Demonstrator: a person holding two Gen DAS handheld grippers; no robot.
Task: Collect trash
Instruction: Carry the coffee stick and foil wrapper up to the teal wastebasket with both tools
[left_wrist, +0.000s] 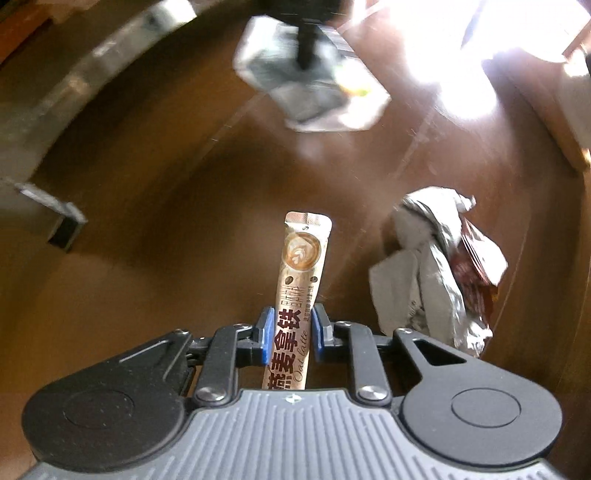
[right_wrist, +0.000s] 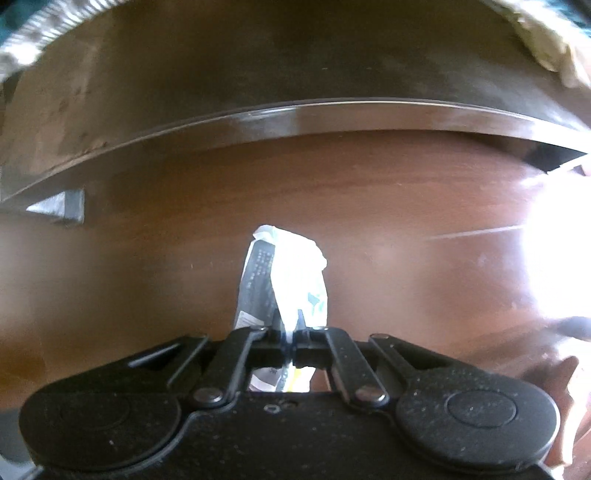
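In the left wrist view my left gripper (left_wrist: 290, 326) is shut on a beige oat latte sachet (left_wrist: 301, 273), which sticks up straight between the blue pads above the brown floor. A crumpled silver and brown wrapper (left_wrist: 436, 273) lies on the floor to its right. At the top, blurred, a white wrapper (left_wrist: 317, 77) hangs from the other gripper. In the right wrist view my right gripper (right_wrist: 291, 332) is shut on that white crumpled wrapper (right_wrist: 288, 273) with black print, held above the floor.
Brown wooden floor (left_wrist: 166, 221) fills both views. A metal furniture leg and rail (left_wrist: 62, 221) stand at the left; they also show in the right wrist view (right_wrist: 62, 206). Bright glare (left_wrist: 461, 55) washes out the upper right. A dark board edge (right_wrist: 295, 122) runs across.
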